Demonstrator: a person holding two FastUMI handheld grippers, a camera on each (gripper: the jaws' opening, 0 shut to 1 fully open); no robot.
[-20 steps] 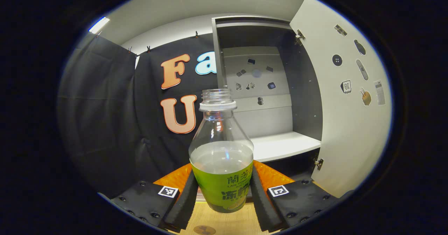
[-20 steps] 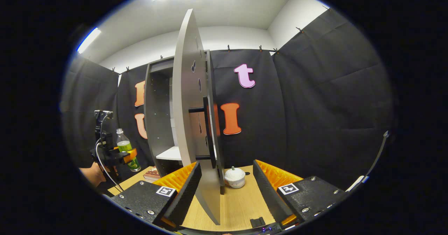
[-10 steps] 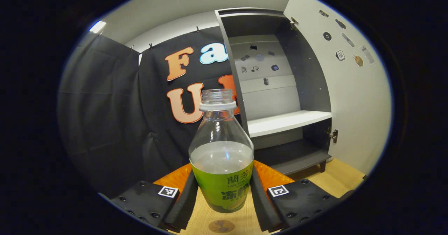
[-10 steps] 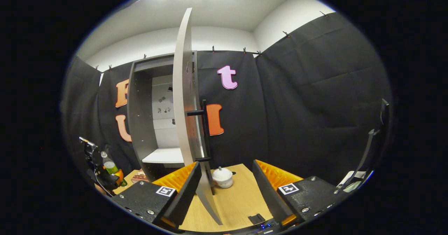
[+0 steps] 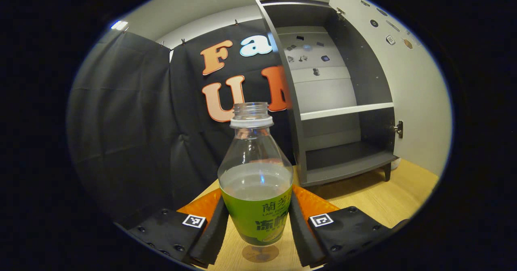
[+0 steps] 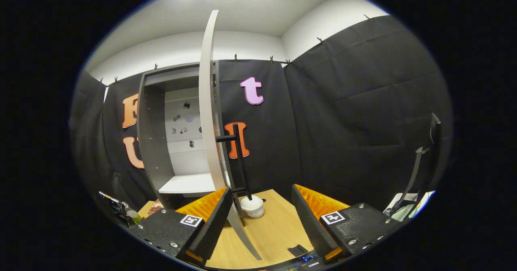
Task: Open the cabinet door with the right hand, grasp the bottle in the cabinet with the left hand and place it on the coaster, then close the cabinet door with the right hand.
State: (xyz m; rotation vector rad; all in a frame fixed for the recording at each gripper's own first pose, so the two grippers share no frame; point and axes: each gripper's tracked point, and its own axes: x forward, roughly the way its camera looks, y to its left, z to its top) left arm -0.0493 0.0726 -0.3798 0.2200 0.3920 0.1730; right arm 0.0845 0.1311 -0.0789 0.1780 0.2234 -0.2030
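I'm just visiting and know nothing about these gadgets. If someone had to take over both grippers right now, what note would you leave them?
Left gripper: shut on the bottle, uncapped, part full, held upright just above the coaster on the wooden table.
Right gripper: open, holding nothing, by the edge of the cabinet door; its black handle is ahead.
Cabinet: door open.
Done: door opened, bottle taken out.
Left: set the bottle down on the coaster and let go, then swing the door shut with the right gripper. A white lidded pot stands near the door, so it is probably worth watching.
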